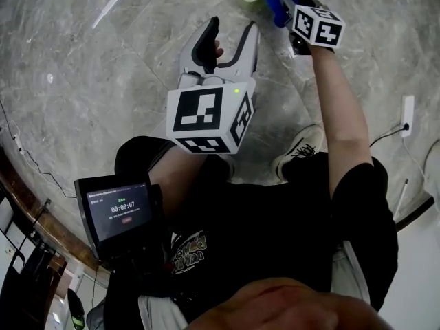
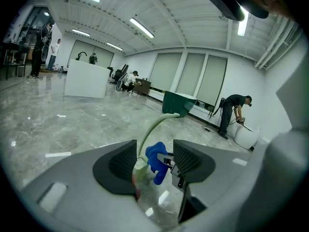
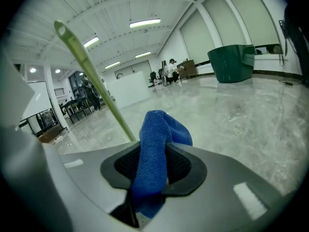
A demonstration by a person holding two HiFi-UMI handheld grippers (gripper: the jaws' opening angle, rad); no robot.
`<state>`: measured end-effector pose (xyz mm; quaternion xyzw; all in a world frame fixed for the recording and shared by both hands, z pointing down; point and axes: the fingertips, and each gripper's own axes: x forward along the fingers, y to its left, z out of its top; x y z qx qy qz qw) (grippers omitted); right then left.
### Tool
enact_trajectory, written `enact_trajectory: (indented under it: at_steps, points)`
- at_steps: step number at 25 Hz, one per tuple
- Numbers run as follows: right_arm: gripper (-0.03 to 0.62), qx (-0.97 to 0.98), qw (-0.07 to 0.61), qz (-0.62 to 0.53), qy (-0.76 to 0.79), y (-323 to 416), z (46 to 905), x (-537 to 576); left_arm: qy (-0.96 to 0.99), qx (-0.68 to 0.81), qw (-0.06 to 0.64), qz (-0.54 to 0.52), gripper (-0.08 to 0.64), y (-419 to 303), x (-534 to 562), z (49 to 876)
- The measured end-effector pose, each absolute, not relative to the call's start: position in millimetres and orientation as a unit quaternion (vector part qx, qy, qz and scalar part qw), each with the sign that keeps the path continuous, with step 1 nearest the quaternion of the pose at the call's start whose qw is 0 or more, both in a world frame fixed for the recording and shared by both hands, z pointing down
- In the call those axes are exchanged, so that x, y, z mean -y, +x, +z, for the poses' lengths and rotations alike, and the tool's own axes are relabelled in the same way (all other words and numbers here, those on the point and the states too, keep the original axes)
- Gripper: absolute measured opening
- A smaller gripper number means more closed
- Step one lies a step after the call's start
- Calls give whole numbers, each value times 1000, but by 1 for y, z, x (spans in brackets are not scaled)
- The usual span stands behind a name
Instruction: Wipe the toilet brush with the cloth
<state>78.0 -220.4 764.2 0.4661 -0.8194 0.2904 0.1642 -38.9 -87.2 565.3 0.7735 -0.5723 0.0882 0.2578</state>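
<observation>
The right gripper (image 3: 157, 164) has its jaws closed on a blue cloth (image 3: 159, 129), which is pinched between the dark pads; a fold bulges out past the tips and a tail hangs down behind them. The left gripper (image 2: 154, 146) holds nothing: its jaws stand well apart and the gap between the pads is bare. Through that gap, farther off, the toilet brush (image 2: 153, 128) shows, its pale green handle curving up from a whitish lower end near the floor. In the head view the brush is at the top edge, on the grey marbled floor (image 1: 89, 81) ahead of the person. The cloth is just to its right, at the tip of the outstretched right arm, but whether cloth and brush touch cannot be told. In the right gripper view the green handle slants up and to the left, just beside the cloth. The left gripper is lower in the head view, well short of the brush and pointing toward it. A small screen (image 1: 118, 212) is at the person's left, and a dark green bin (image 3: 234, 62) stands across the room.
</observation>
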Motion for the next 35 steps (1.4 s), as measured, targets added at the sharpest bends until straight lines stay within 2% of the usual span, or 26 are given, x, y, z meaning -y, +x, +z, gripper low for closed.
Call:
enact_trajectory:
  at_steps: [3,5,12,16,20,23,31,35]
  points:
    - [123,816,130,290,482,83,748,231,776,570,254,88,238,-37,87,563]
    - [123,805,136,297,496,92,757,231,778,569,252,91,238,-35,86,564]
    - [123,757,254,340,496,117,854,174,774,569,261,90,238,-36,85,567]
    - [123,765,319,340,445,87,889,128,790,559,231,104,238,-25,80,564]
    - [123,803,349,303,376,30,892,99,791,554,238,102,238,-20,79,565]
    - [123,817,321,311,364,-1,878,105,790,555,241,102,238,-22,78,566]
    - [123,816,167,389,394,-44,825,159,779,570,238,105,238,-39,70,574]
    - [123,806,170,415,386,-36,834,158,779,571,240,100,238,-38,75,570]
